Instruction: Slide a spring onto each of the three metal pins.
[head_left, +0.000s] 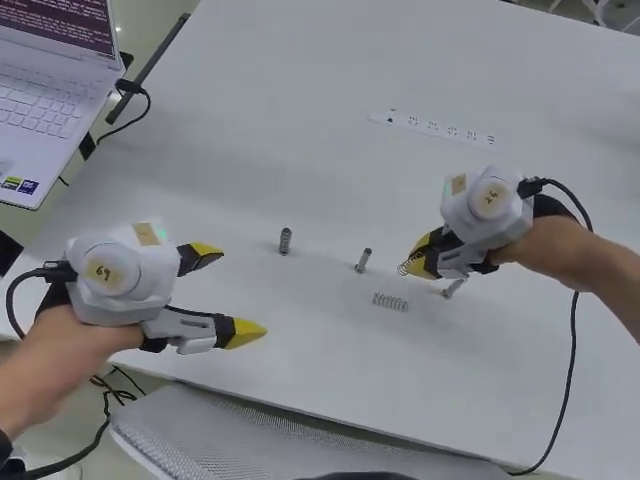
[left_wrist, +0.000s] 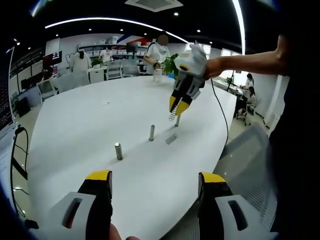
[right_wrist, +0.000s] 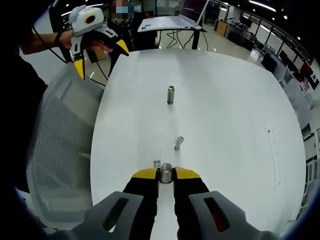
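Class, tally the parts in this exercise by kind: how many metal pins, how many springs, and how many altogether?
Pins: 3 (left pin, middle pin, right pin)
Springs: 3 (fitted spring on the left pin, loose spring lying on the table, held spring in the right gripper)
Total: 6

No text reads cleanly. The left gripper (head_left: 228, 290) has a round top label with two dark characters, possibly digits, too blurred to call. The right gripper (head_left: 412, 262) has the same kind of label, also illegible. The laptop screen (head_left: 62, 24) shows lines of small text, unreadable. The stickers (head_left: 19, 184) on the laptop's palm rest are unreadable. The white strip (head_left: 441, 128) on the table (head_left: 300, 110) has tiny dark marks, too small to read.
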